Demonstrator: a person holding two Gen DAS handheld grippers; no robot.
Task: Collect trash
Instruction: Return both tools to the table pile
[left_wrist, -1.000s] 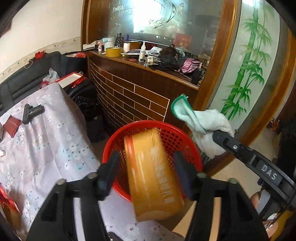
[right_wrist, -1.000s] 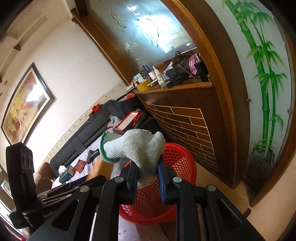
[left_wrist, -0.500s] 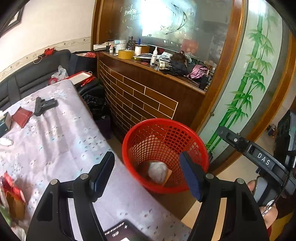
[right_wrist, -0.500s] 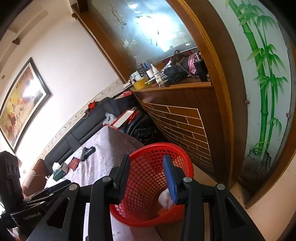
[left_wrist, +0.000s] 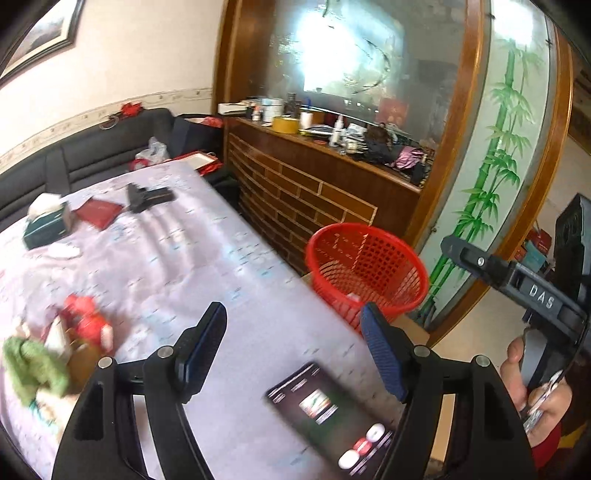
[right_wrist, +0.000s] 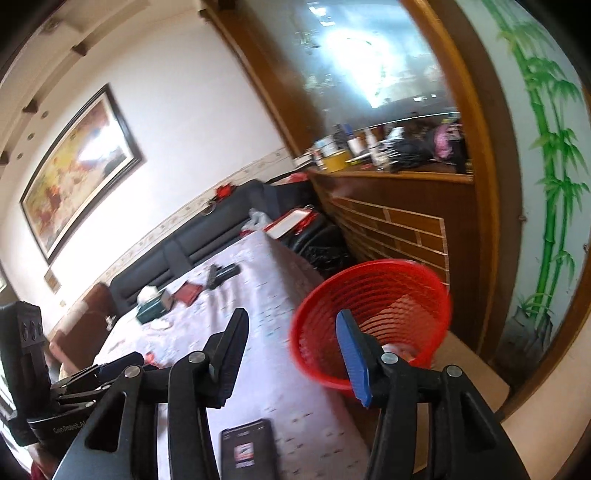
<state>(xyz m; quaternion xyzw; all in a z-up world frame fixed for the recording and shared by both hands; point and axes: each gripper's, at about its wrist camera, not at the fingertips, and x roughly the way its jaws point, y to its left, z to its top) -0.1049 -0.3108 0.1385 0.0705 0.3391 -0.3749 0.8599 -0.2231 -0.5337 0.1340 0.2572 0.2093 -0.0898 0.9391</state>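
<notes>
The red mesh basket (left_wrist: 369, 258) stands on the floor past the table's right edge, by the brick-pattern cabinet. Something white (right_wrist: 398, 349) lies at its bottom in the right wrist view. My left gripper (left_wrist: 291, 334) hangs over the lilac tablecloth (left_wrist: 177, 266) short of the basket, its jaws opening with nothing between them. My right gripper (right_wrist: 291, 341) points at the near rim of the basket (right_wrist: 388, 295), its jaws also opening and empty. Blurred red wrappers (left_wrist: 85, 321) and a green cloth (left_wrist: 33, 365) lie at the table's left.
A dark phone (left_wrist: 332, 417) with its screen lit lies under the left gripper. Further back on the cloth are a green tissue box (left_wrist: 44, 225), a red wallet (left_wrist: 98, 212) and a black object (left_wrist: 147, 197). A black sofa (right_wrist: 207, 240) lines the wall. A hand (left_wrist: 528, 380) grips the right tool.
A second ago the left gripper held a yellow box and the right a white glove over the basket. Both were let go into it, and both grippers have drawn back over the table.
</notes>
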